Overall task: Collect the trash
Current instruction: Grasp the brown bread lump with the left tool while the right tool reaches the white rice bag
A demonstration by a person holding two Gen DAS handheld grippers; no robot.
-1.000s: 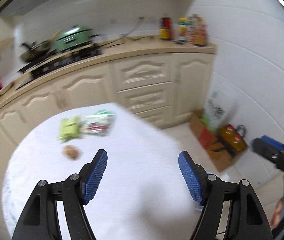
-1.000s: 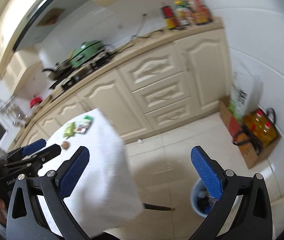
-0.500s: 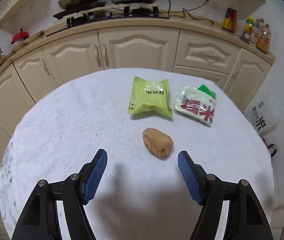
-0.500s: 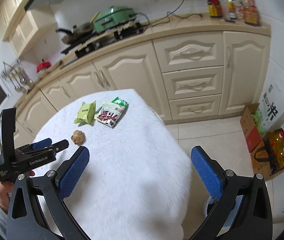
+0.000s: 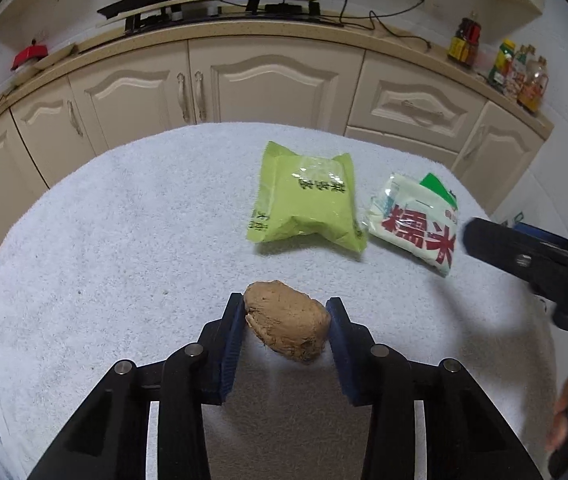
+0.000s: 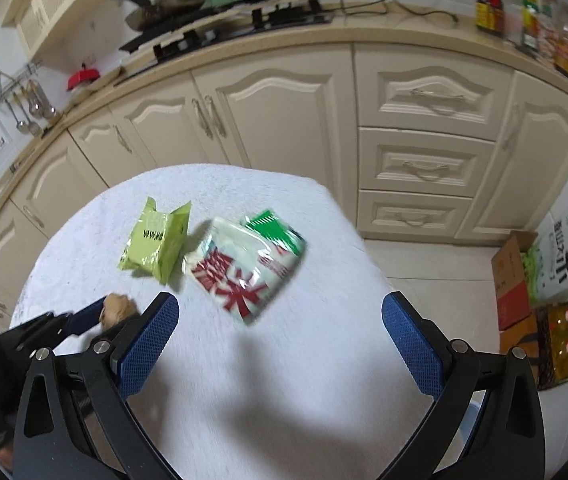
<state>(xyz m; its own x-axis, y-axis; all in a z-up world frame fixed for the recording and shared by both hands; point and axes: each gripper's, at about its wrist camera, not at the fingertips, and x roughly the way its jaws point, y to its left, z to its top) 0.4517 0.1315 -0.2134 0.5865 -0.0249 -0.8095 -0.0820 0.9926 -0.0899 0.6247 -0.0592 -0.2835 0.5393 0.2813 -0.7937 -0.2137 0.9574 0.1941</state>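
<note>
A brown lump (image 5: 286, 326) of trash lies on the white towel-covered table (image 5: 124, 240). My left gripper (image 5: 286, 320) is shut on the brown lump, a blue pad touching each side. Beyond it lie a green packet (image 5: 305, 196) and a white packet with red characters (image 5: 415, 224). In the right wrist view my right gripper (image 6: 280, 332) is open and empty above the table, just short of the white packet (image 6: 244, 268). The green packet (image 6: 156, 240), the lump (image 6: 118, 308) and the left gripper (image 6: 84, 318) show at its left.
Cream kitchen cabinets (image 6: 284, 112) with a stove and pans run behind the table. On the floor at the right stand a cardboard box (image 6: 511, 280), a white rice bag (image 6: 567, 256) and a bag of oil bottles (image 6: 559, 352). The table edge (image 6: 367, 248) drops off at the right.
My left gripper moved forward and shut on the brown lump. My right gripper moved closer over the table toward the white packet, still open.
</note>
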